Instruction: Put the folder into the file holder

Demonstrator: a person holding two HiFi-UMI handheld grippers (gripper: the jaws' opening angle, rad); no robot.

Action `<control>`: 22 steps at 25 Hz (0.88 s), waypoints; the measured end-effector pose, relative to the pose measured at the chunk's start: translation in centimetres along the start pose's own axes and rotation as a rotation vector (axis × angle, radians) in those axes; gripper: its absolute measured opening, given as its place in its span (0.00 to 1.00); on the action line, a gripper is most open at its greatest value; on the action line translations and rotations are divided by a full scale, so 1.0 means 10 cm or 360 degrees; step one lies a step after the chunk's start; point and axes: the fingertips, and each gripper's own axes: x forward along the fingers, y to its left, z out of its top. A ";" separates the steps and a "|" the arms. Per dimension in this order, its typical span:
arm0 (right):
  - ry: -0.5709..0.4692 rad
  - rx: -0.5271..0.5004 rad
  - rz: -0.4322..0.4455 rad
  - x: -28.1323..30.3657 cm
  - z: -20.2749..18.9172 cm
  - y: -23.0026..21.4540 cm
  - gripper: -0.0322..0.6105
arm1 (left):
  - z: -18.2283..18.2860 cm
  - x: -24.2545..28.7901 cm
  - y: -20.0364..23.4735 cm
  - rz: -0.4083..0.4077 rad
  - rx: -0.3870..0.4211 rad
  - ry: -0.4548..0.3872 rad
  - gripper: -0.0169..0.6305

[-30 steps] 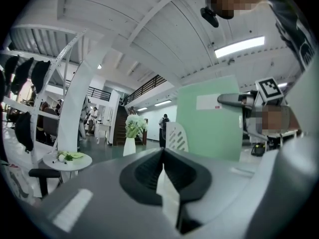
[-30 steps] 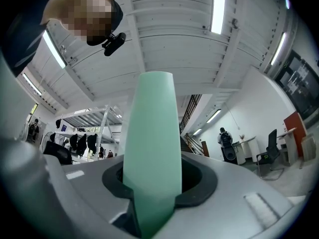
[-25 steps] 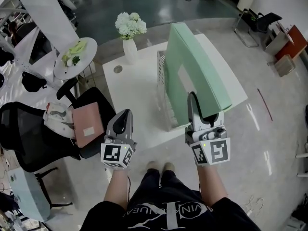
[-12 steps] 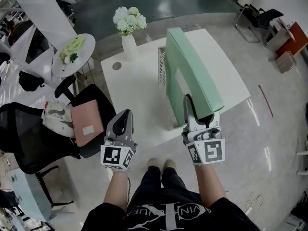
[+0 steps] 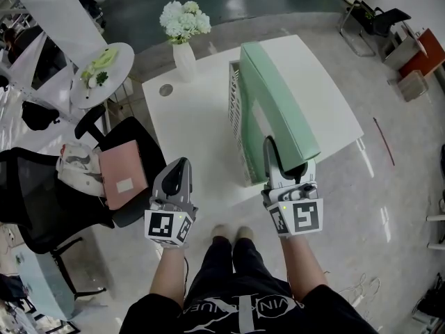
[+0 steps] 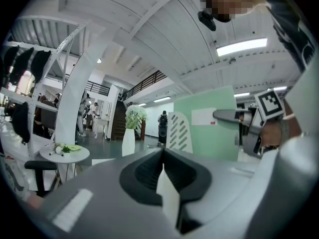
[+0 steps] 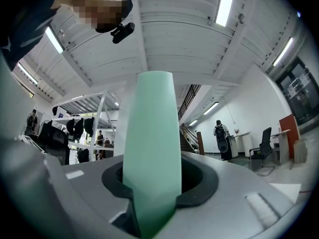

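Insertion is under way: the right gripper clamps the thick pale-green folder upright at frame centre, just beside the white slotted file holder (left gripper closed, empty), so next it likely needs lowering squarely into a slot.

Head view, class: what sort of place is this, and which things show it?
Probably an open-plan office or workspace: a white table carries a file holder and a green folder, and a black office chair stands beside it.
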 end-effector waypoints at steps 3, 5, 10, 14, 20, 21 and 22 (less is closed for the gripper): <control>0.0009 0.0002 0.0001 -0.01 -0.06 0.00 0.32 | -0.04 -0.01 -0.02 -0.0003 -0.0009 0.0010 0.03; 0.0014 -0.0001 -0.0001 -0.02 -0.09 0.00 0.32 | -0.06 -0.01 -0.02 -0.0006 -0.0012 0.0015 0.03; 0.0023 -0.0016 -0.0007 -0.03 -0.15 0.00 0.33 | -0.14 -0.03 -0.04 -0.0012 -0.0017 0.0035 0.03; 0.0035 -0.0019 -0.0012 -0.03 -0.22 -0.01 0.33 | -0.19 -0.06 -0.07 -0.0016 -0.0023 0.0048 0.03; 0.0058 -0.0018 -0.0020 -0.05 -0.32 0.00 0.35 | -0.24 -0.10 -0.08 -0.0026 -0.0031 0.0047 0.03; 0.0064 -0.0017 -0.0020 -0.06 -0.34 0.01 0.35 | -0.25 -0.11 -0.09 -0.0030 -0.0031 0.0048 0.03; 0.0070 -0.0016 -0.0019 -0.07 -0.35 0.01 0.35 | -0.26 -0.12 -0.10 -0.0033 -0.0032 0.0050 0.03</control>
